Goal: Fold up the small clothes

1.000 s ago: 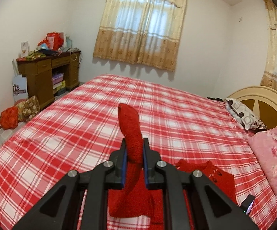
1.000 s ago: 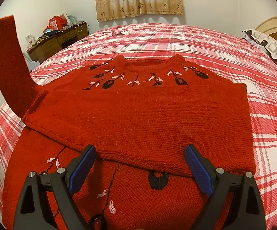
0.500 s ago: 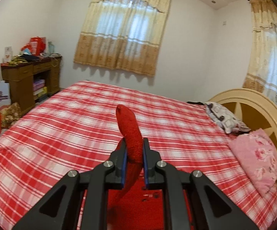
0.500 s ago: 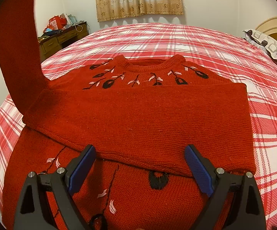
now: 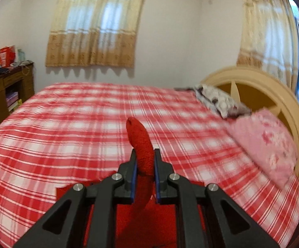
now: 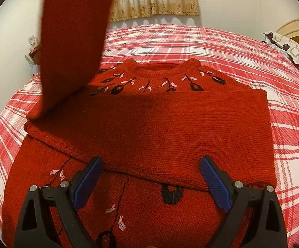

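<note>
A red knitted sweater [image 6: 149, 206] with black and white flower embroidery lies flat on the red plaid bed [image 6: 190, 41], collar away from me. One sleeve [image 6: 170, 132] lies folded straight across its chest. The other sleeve [image 6: 72, 37] is lifted high at the left and swings over the body. My left gripper [image 5: 145, 165] is shut on that sleeve's cuff [image 5: 141, 142], which sticks up between its blue pads. My right gripper [image 6: 151, 177] hovers open just above the folded sleeve's near edge, with nothing between its fingers.
A wooden headboard [image 5: 269, 95] and two pillows, one pink [image 5: 267, 144] and one patterned [image 5: 219, 101], are at the right end of the bed. A cluttered brown desk [image 5: 6, 91] stands by the left wall. Curtained windows [image 5: 95, 24] are behind.
My left gripper has carried the lifted sleeve rightward across the sweater, so the sleeve now fills the upper left of the right wrist view. The right gripper has stayed still.
</note>
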A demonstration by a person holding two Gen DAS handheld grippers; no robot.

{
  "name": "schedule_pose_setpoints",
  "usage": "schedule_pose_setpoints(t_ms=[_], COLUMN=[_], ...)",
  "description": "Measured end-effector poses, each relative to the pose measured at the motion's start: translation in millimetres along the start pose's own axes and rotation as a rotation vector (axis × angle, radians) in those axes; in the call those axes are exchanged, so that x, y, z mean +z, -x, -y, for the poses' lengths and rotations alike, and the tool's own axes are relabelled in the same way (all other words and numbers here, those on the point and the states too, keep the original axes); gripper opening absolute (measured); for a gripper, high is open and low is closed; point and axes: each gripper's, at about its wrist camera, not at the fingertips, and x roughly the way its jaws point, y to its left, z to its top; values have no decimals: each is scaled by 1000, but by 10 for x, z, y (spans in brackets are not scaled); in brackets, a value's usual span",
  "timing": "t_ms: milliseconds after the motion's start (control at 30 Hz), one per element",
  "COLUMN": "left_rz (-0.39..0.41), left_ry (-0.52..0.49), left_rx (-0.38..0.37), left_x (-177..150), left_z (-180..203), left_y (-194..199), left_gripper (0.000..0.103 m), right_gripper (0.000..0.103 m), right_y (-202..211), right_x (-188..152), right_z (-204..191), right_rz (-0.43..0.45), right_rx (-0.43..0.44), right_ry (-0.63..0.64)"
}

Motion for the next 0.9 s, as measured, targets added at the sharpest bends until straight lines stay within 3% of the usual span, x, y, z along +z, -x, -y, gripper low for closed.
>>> schedule_pose_setpoints(t_ms=[200,300,400,467,500,600,733,833,900], left_rz=[-146,-223,-216,-181,-154,-118,-166,-260,-263], left_ry=[-49,-95,-162,-210,-244,-289,-272,-188,-140], left_rx=[-13,-15,0,13,40,157,307,338,346], left_x=[-359,-533,-597,-670,-715,-926,-1392,-1661,-1711], left_z=[200,296,309,247,215,-105,-673,-1034,-1167], left_y=[-528,-673,-567,-407,-326,-98,77,26,-3], left_gripper=[15,26,50,75,77,83,89,89,89], right_gripper=[96,97,97,97,97,97,97,97,97], right_y=[-10,-13,-12,-4,-1,7,14,6,12], right_x=[0,1,1,-2,-4,-8,-10,-7,-4], right_z=[0,2,1,5,-2,-14,-2,15,31], right_rz=[0,2,4,5,5,5,5,6,8], right_rx=[4,12,18,20,19,19,17,15,19], right_ry=[-1,-5,-8,-10,-9,-8,-7,-5,-9])
